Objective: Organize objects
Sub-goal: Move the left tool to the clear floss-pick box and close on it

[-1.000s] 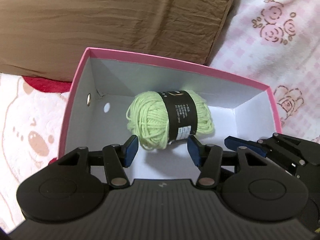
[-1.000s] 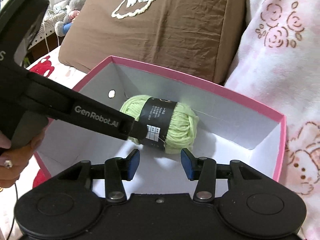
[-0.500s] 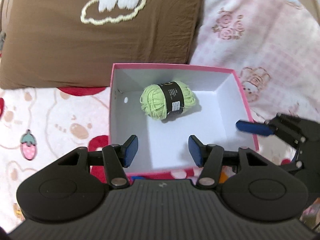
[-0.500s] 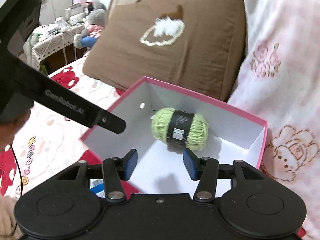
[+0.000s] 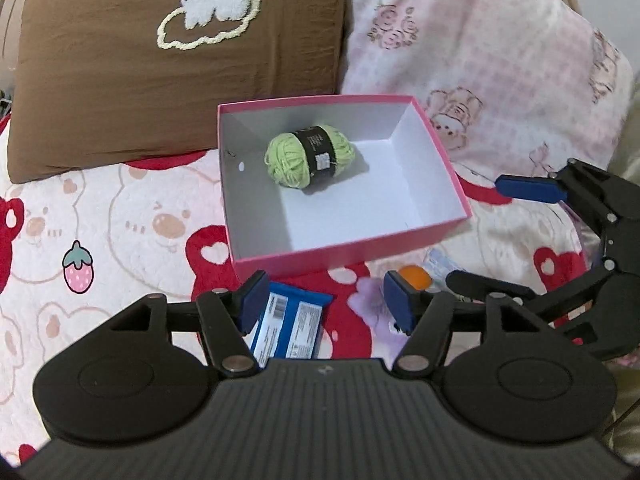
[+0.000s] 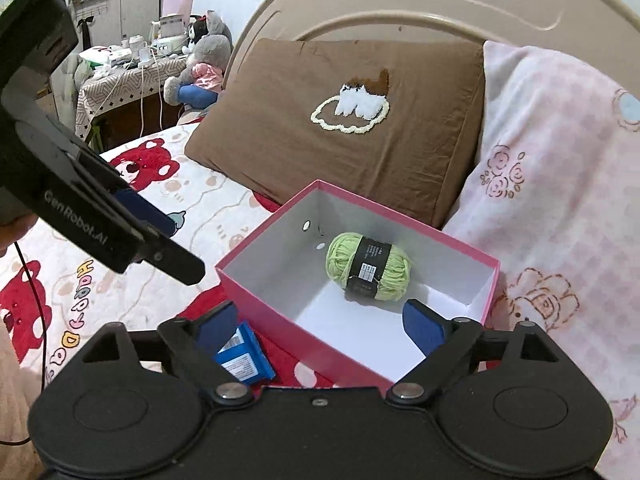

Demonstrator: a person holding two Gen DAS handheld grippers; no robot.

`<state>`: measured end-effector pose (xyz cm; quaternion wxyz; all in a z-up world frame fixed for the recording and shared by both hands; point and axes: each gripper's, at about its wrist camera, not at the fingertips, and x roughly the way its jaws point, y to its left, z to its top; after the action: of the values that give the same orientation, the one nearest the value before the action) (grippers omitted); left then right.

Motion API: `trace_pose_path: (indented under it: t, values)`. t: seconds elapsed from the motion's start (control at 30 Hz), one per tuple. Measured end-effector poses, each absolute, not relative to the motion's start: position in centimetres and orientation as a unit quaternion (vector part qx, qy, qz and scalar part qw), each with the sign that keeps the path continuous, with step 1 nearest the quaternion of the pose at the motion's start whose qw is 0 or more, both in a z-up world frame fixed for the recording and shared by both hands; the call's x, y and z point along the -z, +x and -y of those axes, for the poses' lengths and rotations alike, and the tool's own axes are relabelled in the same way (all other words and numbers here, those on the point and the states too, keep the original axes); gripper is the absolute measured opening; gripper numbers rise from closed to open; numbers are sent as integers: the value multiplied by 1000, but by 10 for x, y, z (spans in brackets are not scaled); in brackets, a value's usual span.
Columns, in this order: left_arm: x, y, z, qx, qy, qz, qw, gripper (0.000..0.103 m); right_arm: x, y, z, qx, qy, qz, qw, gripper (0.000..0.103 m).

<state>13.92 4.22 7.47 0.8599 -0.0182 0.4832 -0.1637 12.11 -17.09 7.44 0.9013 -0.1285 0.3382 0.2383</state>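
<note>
- Left wrist view: left gripper [image 5: 322, 300] empty, jaws opening – nothing between the pads, only bedspread and a blue packet [image 5: 288, 330] below them.
- Same view: pink box [image 5: 352, 248] sits on the bedspread [image 5: 120, 220], its far edge against the brown pillow [image 5: 160, 80] and the pink blanket [image 5: 500, 60].
- Green yarn skein [image 5: 310, 156] lies on its side in the box's far-left part, near the far wall, touching no wall that I can see.
- Right gripper [image 5: 496, 236] is at the right edge, jaws spread wide, empty. Orange ball [image 5: 416, 274] lies on the bedspread just outside the box's near-right corner, next to some clear wrapping.
- Right wrist view: right gripper [image 6: 320, 320] jaws opening, nothing held – box's near corner sits between them, untouched. Left gripper body enters from the left, above the bedspread.
- Skein [image 6: 368, 266] is well inside the box, black label band around its middle.
- Handling, my read: skein is light, soft and squashy, and its loose strands can snag. Grip across the banded middle, not the fluffy ends.
- Packet [image 6: 242, 360] looks flat, light and slick – pinch an edge.
</note>
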Motion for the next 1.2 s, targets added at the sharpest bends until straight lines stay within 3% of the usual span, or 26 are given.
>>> trace_pose_path:
  t: [0.47,0.83,1.0,1.2]
  values:
    - [-24,99,-46,188,-25,-524,830,84,-42,64,156,-301,-118,-412,852,93]
    - [24,77,-66,190,-77,-534,820,85,-15,43,131,-332,-136,-433,827,93]
    - [42,69,-65,185,-36,-527,829,85,9,40,118,-340,-128,-446,818,93]
    - [76,69,-69,163,-25,-572,803,85,35,39,105,-344,-114,-469,805,93]
